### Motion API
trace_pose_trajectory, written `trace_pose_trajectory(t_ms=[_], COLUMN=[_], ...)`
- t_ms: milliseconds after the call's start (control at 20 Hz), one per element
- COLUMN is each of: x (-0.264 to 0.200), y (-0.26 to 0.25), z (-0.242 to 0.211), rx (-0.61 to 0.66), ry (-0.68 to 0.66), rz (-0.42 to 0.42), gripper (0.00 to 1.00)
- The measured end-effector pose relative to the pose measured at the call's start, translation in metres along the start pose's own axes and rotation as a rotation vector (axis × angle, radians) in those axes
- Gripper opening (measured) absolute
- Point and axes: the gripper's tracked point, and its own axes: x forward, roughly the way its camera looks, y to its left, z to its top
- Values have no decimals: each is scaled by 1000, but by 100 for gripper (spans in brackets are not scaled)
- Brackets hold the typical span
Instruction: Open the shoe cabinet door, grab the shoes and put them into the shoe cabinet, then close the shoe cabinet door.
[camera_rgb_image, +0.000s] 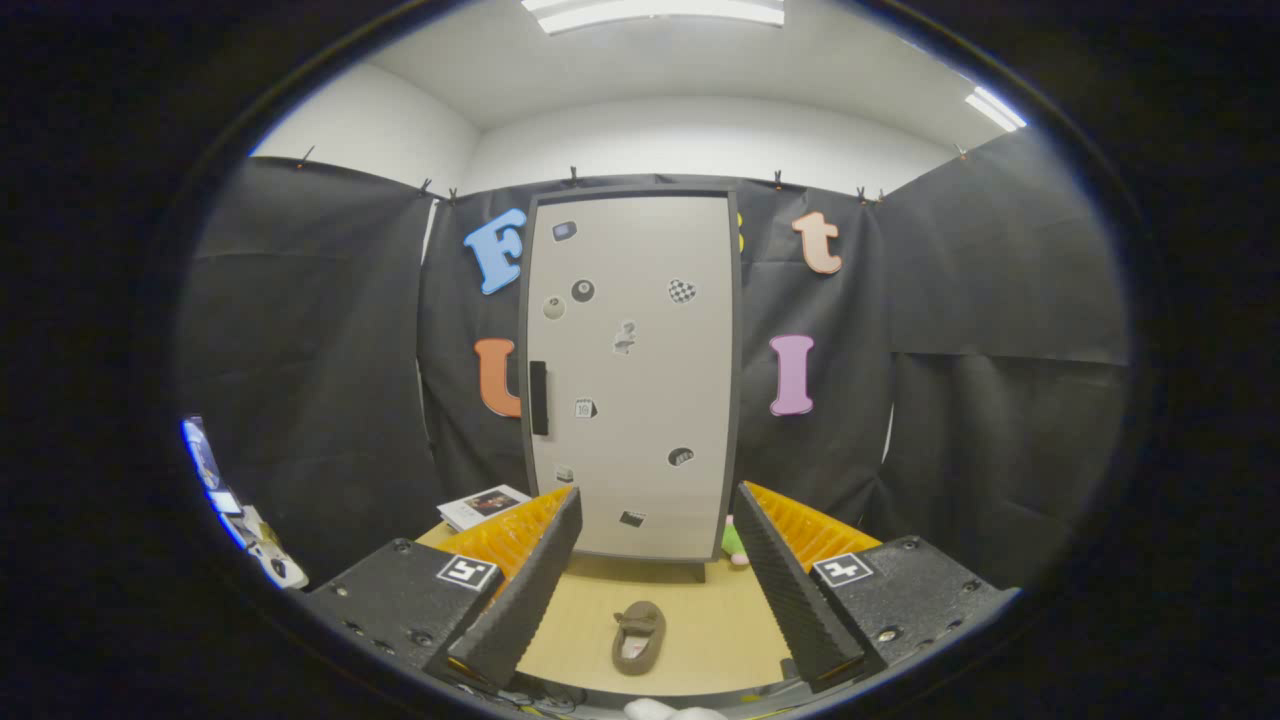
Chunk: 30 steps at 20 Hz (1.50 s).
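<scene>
While the cabinet door (632, 375) is shut, nothing goes in, so the handle comes first. Left to right: booklet (483, 506) lying flat on the table (720, 630) beside the cabinet's left foot, cover print too small to read; dark vertical handle (539, 398) on the door's left edge; small stickers (624, 338) scattered over the door, none legible. Gripper (655, 570) is held wide apart with nothing between its fingers, aimed at the door. Brown slipper (638, 637) lies on the table between the fingers, in front of the cabinet. Something green and pink (735, 543) peeks out by the cabinet's right foot. Risks, as I judge: handle is slim, fingers could slip off it; door swinging out could hit the slipper or booklet; light cabinet may shift when pulled. Square markers on the gripper are codes, not text
</scene>
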Motion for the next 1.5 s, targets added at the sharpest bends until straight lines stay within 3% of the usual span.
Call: trace_pose_trajectory(t_ms=[450,750,1200,1500], x=[32,80,220,317], y=[10,32,127,176], z=[-7,5,37,38], rx=[11,-5,23,1], ry=[14,-8,-40,-29], rz=[-30,-31,114,125], gripper=[100,100,100,100])
